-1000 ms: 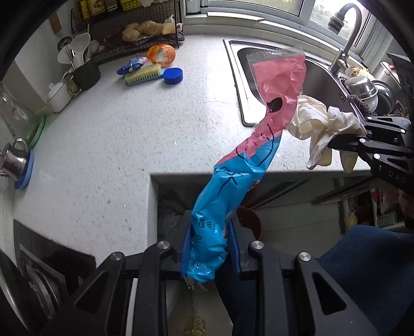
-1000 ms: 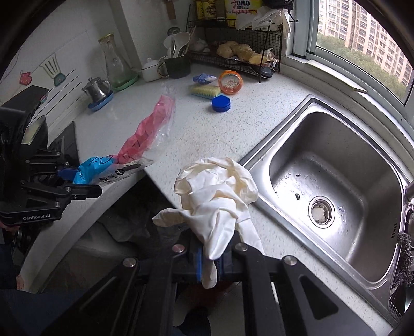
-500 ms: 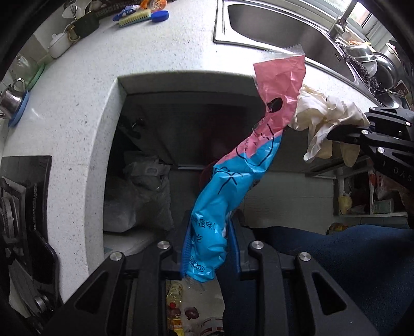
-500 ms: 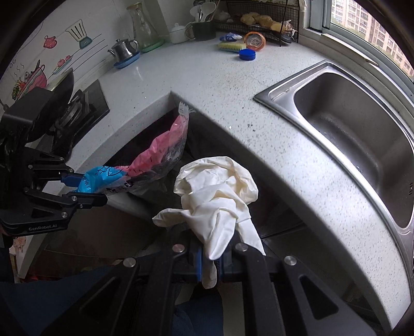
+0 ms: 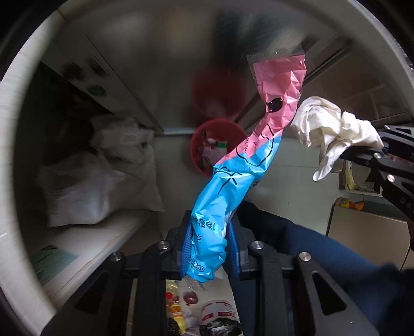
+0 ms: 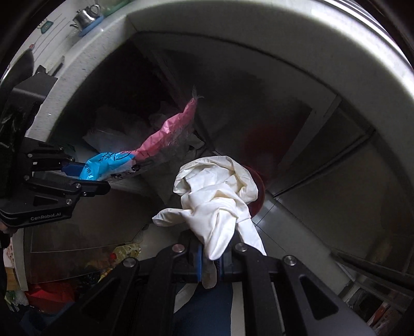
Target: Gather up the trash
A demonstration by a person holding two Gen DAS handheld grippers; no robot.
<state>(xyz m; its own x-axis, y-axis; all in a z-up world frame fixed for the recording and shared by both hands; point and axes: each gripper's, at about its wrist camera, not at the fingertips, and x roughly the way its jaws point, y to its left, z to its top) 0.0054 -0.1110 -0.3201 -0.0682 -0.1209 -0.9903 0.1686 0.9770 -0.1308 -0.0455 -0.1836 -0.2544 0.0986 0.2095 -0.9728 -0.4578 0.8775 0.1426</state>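
Below, the left tongs point(image 5: 210, 248) pinch a pink-blue wrapper point(image 5: 240, 165), the right tongs point(image 6: 210, 258) a white glove point(image 6: 217, 196), under the pale counter edge point(image 6: 284, 33).

A white speckled counter point(image 6: 271, 33) curves over an open cabinet space. On the low shelf point(image 5: 103, 232) under it, white bags point(image 5: 103, 181) slump by the back edge. Small bottles point(image 5: 176, 305) and a white tub point(image 5: 220, 314) lie on the floor. A steel kettle point(image 6: 86, 16) stands near the counter's far corner, perhaps on a blue mat.

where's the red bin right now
In the left wrist view the red bin sits centre frame on the floor under the counter, behind the pink-and-blue wrapper, right of the white bags.
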